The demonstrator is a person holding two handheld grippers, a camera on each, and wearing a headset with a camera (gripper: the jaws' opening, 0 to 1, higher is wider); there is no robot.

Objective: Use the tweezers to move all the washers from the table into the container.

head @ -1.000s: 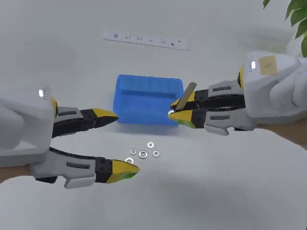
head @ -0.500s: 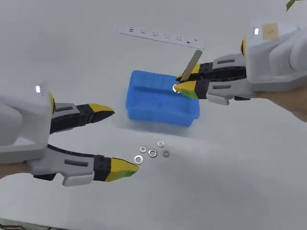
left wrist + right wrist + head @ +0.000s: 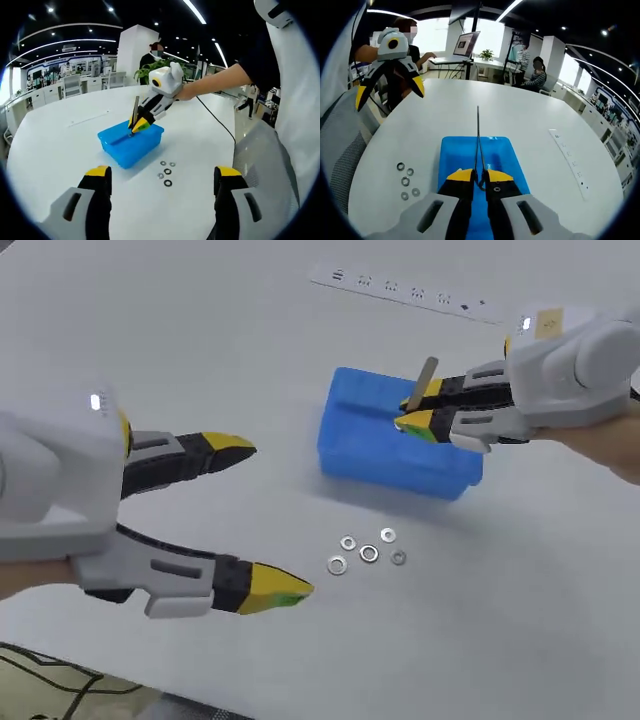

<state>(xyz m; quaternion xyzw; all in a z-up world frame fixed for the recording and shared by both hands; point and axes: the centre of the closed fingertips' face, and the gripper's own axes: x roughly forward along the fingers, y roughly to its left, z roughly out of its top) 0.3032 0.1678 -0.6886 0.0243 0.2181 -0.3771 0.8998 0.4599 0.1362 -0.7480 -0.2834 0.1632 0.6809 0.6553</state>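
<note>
Holding the tweezers (image 3: 426, 375) in my right gripper (image 3: 413, 421), jaws pressed together on them. The gripper sits over the far side of the blue container (image 3: 380, 465), the tweezers slanting up out of the jaws. Whether the tips carry a washer: cannot tell, too small. Left gripper (image 3: 278, 520) has its jaws spread wide with nothing between them, over the white table (image 3: 200, 340), to the left of the container. Five washers (image 3: 368, 553) lie in a loose cluster on the table, near the container's front wall but apart from it. A power strip (image 3: 410, 292) lies beyond the container.
</note>
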